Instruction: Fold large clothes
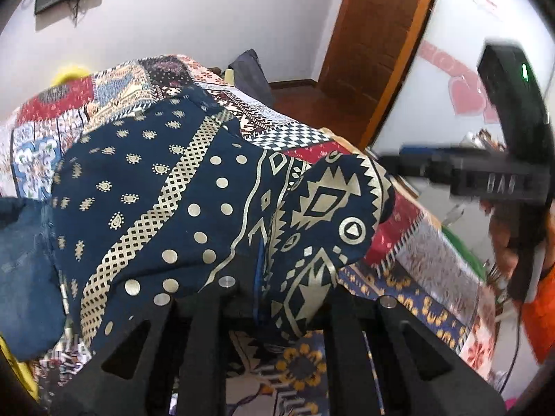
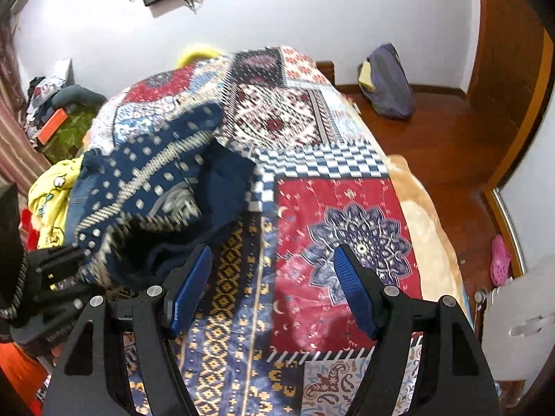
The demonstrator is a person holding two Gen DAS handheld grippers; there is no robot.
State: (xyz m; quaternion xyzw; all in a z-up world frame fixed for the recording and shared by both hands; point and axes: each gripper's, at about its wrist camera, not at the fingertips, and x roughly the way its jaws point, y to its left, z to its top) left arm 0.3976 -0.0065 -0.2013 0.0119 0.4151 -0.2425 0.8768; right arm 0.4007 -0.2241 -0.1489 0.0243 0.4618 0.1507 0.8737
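A navy garment [image 1: 173, 190] printed with cream dots and geometric bands hangs bunched over the patchwork bedspread [image 1: 433, 242]. My left gripper [image 1: 274, 287] is shut on a fold of it; the cloth drapes over the fingertips and hides them. From the right wrist view, the garment [image 2: 156, 180] lies crumpled at the left, with the left gripper [image 2: 59, 277] clamped on its lower edge. My right gripper [image 2: 274, 277] is open above the bedspread [image 2: 347, 208], its blue pads [image 2: 192, 291] wide apart with nothing between them. The left wrist view shows it blurred at the far right [image 1: 451, 173].
Blue jeans [image 1: 24, 260] and a yellow garment [image 2: 52, 201] lie piled at the bed's left side. A dark bag [image 2: 388, 83] leans on the far wall, beside a wooden door [image 1: 374, 34]. A pink shoe [image 2: 499, 260] sits on the wooden floor. The person's orange sleeve [image 1: 541, 305] is at the right.
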